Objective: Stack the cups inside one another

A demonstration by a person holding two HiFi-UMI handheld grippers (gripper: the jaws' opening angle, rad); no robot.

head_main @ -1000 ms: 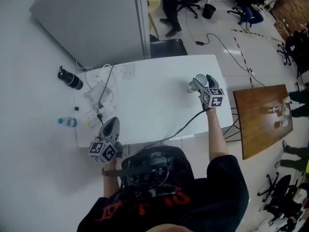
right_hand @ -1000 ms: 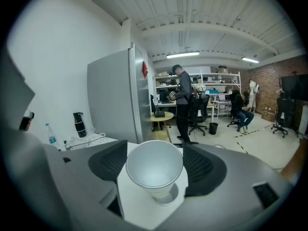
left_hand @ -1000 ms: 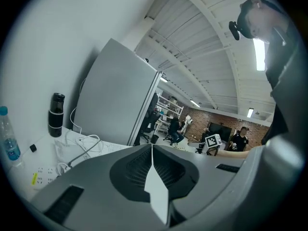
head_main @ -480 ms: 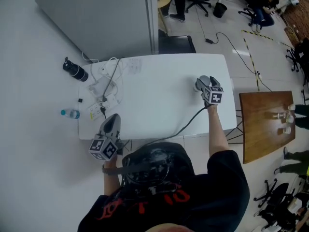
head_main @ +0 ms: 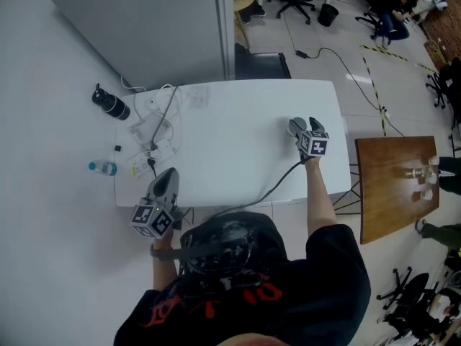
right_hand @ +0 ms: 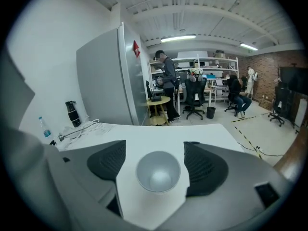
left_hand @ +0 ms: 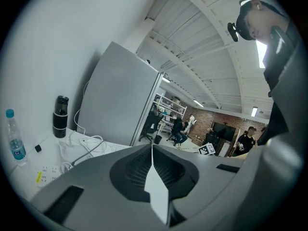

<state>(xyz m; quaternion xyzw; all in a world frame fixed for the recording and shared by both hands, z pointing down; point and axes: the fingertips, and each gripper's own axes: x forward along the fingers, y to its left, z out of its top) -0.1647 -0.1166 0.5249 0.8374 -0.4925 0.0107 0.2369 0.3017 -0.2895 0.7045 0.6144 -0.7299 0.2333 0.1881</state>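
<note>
A grey cup (right_hand: 159,171) stands upright on the white table (head_main: 230,150), near its right side. My right gripper (right_hand: 155,147) straddles it. Its jaws have just been opening a little, and the cup is between them with a narrow gap at each pad. In the head view the cup (head_main: 294,126) shows just left of the right gripper (head_main: 303,125). I see no other cup. My left gripper (head_main: 168,174) hovers at the table's front left edge. In its own view the left gripper (left_hand: 152,150) has its jaws together with nothing between them.
A black flask (head_main: 110,104), a water bottle (head_main: 101,168) and a tangle of cables with a power strip (head_main: 153,137) lie at the table's left end. A grey partition (head_main: 158,27) stands behind the table. A brown wooden table (head_main: 392,182) is to the right. People are at the back of the room.
The right gripper has sunk toward the table with the cup between its jaws. The left gripper has stayed where it was.
</note>
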